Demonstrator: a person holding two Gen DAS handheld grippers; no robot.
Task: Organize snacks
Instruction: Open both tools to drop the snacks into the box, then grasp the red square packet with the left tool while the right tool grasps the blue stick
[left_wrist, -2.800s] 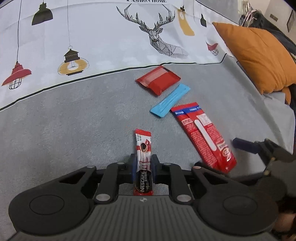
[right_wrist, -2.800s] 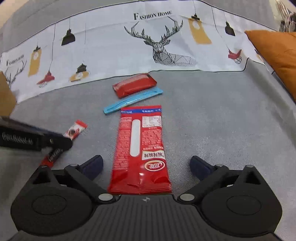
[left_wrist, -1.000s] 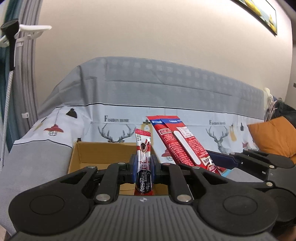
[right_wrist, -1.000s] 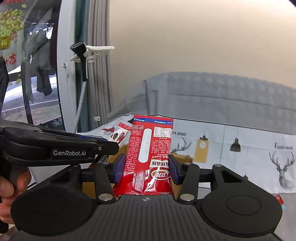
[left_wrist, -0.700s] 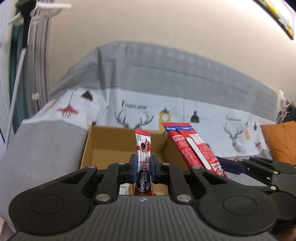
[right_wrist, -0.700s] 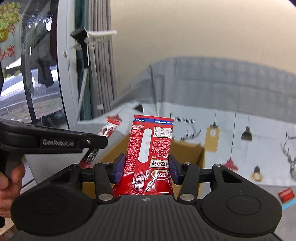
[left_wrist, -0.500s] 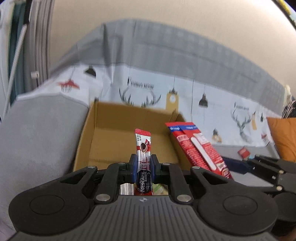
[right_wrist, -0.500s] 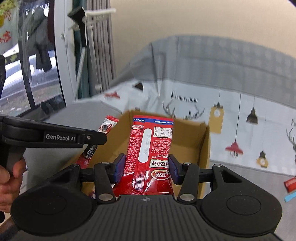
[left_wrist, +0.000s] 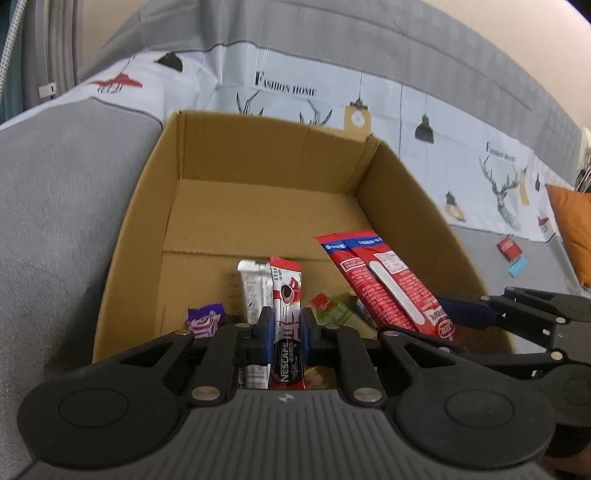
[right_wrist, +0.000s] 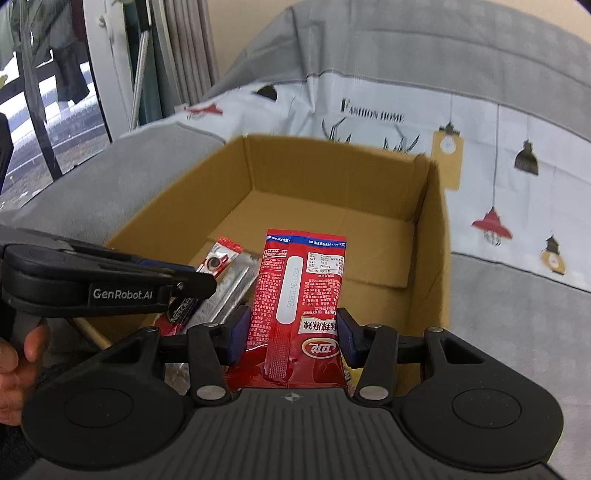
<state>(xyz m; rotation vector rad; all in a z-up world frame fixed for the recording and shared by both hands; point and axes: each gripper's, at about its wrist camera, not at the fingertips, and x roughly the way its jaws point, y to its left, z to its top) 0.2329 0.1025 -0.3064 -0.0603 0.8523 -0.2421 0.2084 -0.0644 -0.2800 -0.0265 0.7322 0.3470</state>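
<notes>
We were partway through tidying snacks off a grey sofa (left_wrist: 55, 192). A cardboard box (left_wrist: 266, 162) sat open on it, already holding a white packet (left_wrist: 251, 291), a green wrapper (left_wrist: 334, 308) and a purple sweet (left_wrist: 205, 319). Over the box, our right tongs (right_wrist: 291, 332) gripped a large red snack bag (right_wrist: 301, 280), and our left tongs (left_wrist: 287, 326) were clamped on a thin coffee stick (left_wrist: 286, 295). Two small snacks, red (left_wrist: 509, 246) and blue (left_wrist: 516, 266), were left lying farther along the sofa.

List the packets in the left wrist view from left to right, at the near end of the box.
Purple candy → white sachet → Nescafe stick → green wrapper → big red packet.
</notes>
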